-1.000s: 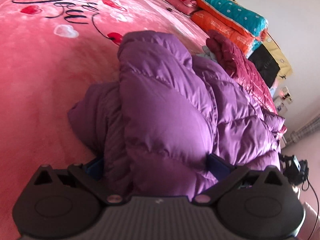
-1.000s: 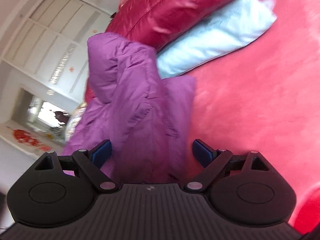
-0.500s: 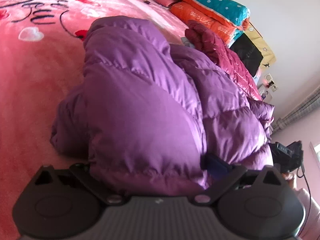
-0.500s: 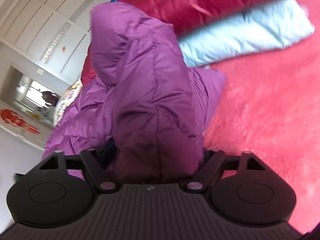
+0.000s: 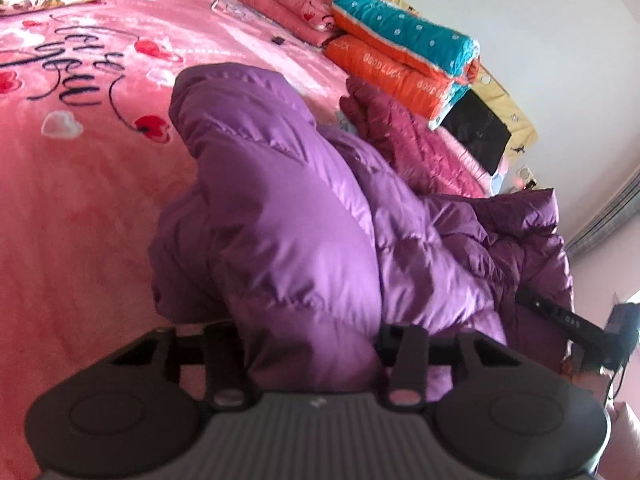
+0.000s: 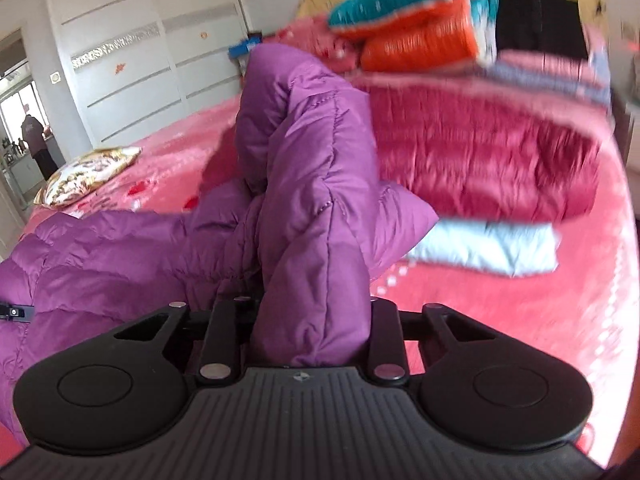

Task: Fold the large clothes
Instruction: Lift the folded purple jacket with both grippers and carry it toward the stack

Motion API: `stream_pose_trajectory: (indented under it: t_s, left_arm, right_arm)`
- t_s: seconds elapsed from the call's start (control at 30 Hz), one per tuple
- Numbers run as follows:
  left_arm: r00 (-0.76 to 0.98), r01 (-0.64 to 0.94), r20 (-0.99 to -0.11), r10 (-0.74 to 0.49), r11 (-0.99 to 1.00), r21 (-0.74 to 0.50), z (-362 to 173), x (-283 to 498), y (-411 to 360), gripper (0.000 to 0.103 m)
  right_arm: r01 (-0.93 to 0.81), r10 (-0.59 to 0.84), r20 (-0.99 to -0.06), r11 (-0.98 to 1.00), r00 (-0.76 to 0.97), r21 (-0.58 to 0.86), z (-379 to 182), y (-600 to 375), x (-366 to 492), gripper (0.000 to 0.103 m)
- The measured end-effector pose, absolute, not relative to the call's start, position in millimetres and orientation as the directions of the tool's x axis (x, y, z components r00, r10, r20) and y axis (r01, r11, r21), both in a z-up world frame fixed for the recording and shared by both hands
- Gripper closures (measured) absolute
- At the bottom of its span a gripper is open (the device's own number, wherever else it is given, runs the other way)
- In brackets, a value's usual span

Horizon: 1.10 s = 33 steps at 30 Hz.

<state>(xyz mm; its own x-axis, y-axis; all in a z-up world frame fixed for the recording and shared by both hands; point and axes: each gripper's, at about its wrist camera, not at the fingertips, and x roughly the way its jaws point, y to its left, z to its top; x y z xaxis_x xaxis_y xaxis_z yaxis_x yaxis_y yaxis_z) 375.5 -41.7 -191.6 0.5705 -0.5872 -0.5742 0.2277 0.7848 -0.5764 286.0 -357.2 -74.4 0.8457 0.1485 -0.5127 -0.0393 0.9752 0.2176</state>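
Your left hand-held gripper [image 5: 312, 332] is clamped on a thick fold of the puffy purple quilted down jacket [image 5: 288, 216], and the padding bulges over the fingers, so their tips are hidden. Your right hand-held gripper [image 6: 310, 322] is likewise closed on another bunched part of the same jacket [image 6: 312, 200], its fingertips buried in fabric. The jacket lies heaped on the pink plush bed blanket with hearts and black script [image 5: 72, 168], with one end raised between your hands. The right view is smeared with blur, so the dark red quilted jacket [image 6: 480, 160] and the pale blue folded cloth [image 6: 488, 248] beside it lack sharp edges. Bare blanket lies to the left of the heap; folded orange-and-teal quilts [image 5: 404, 52] crowd the headboard end.
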Motion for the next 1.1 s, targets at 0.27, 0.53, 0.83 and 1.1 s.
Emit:
stream_pose_trajectory:
  t_s: [0.27,0.53,0.83,1.1]
  left_arm:
    - [0.602,0.292,-0.499,-0.623,0.754,-0.589,-142,361,-61,0.063]
    - [0.627,0.391,-0.417,-0.659,0.728,-0.563,-80,362,-104,0.067]
    - [0.631,0.507,-0.300,-0.715,0.673,-0.539,-22,417,-170,0.068]
    - [0.620,0.445,-0.353,-0.701,0.684,-0.578,-92,434,-156,0.068]
  right_arm:
    - [-0.032,0.064,-0.390,0.996,0.918,0.089,-21,-334,243,0.072]
    - [0.032,-0.028,-0.214,0.999,0.977,0.018,41,-349,202,0.085]
    - [0.102,-0.103,-0.071,0.995,0.992,-0.009,90,-397,224,0.095]
    - [0.101,-0.079,-0.207,0.990,0.975,0.099,16,-436,259,0.095]
